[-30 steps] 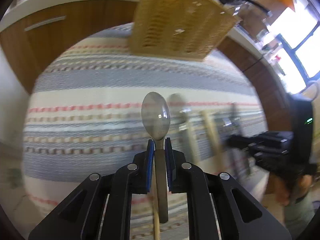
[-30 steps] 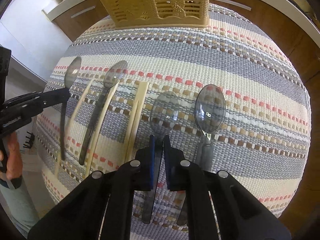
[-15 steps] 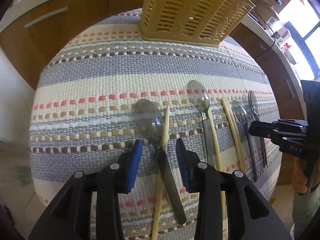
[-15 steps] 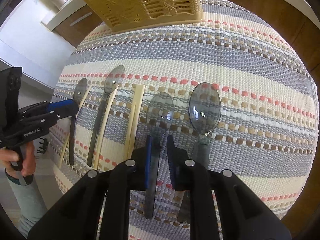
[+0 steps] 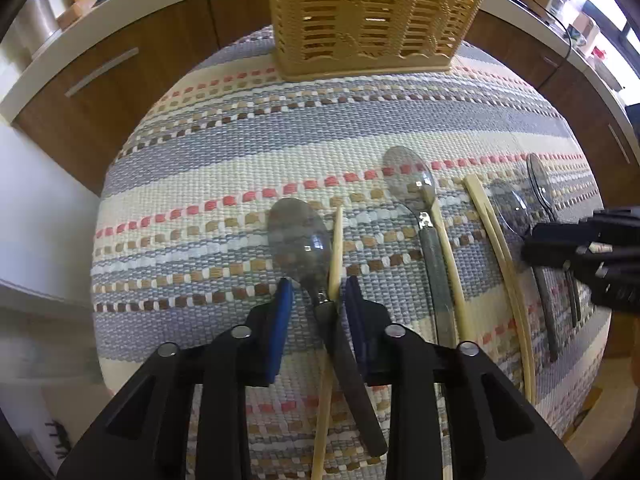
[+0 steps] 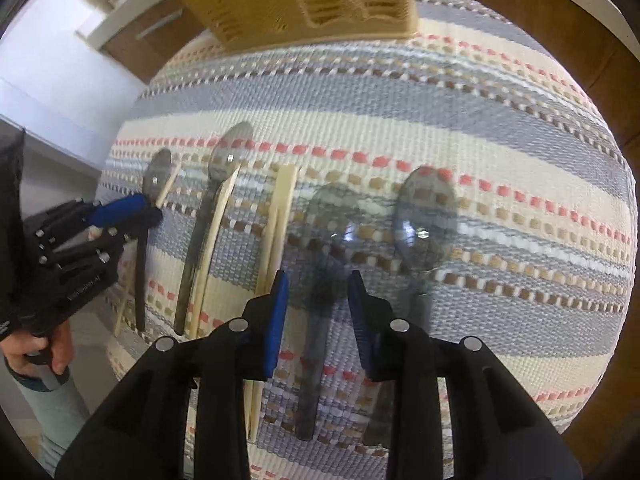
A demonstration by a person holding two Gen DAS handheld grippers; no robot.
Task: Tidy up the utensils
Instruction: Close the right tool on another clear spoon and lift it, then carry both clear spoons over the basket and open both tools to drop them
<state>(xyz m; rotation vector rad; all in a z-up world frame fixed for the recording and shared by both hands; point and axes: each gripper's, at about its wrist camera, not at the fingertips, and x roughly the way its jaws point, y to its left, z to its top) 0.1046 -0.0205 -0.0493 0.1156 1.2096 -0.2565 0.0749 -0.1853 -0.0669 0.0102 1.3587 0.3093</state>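
On the striped woven mat (image 5: pixel 200 184) lie several dark-handled spoons and pale chopsticks in a row. My left gripper (image 5: pixel 318 310) stands over the leftmost spoon (image 5: pixel 298 240). That spoon's neck and a chopstick (image 5: pixel 335 248) lie between the closing jaws, and the blue pads (image 5: pixel 282 316) are clear of them. My right gripper (image 6: pixel 318 306) straddles the handle of another spoon (image 6: pixel 332 216) flat on the mat; its jaws are opening and apart from the handle. A larger spoon (image 6: pixel 428 208) lies just to its right. The left gripper (image 6: pixel 146 210) also shows at the left edge of the right wrist view.
A tan slotted utensil basket (image 5: pixel 372 16) stands at the mat's far edge. Another spoon (image 5: pixel 412 184), a single chopstick (image 5: pixel 448 264) and a chopstick pair (image 5: pixel 492 232) lie between the grippers. Wooden cabinets (image 5: pixel 120 92) ring the table. A hand (image 6: pixel 36 352) holds the left gripper.
The left gripper let go of the raised spoon, which now lies on the mat beside a chopstick; its jaws have since narrowed a little. The right gripper's jaws opened off their spoon's handle.
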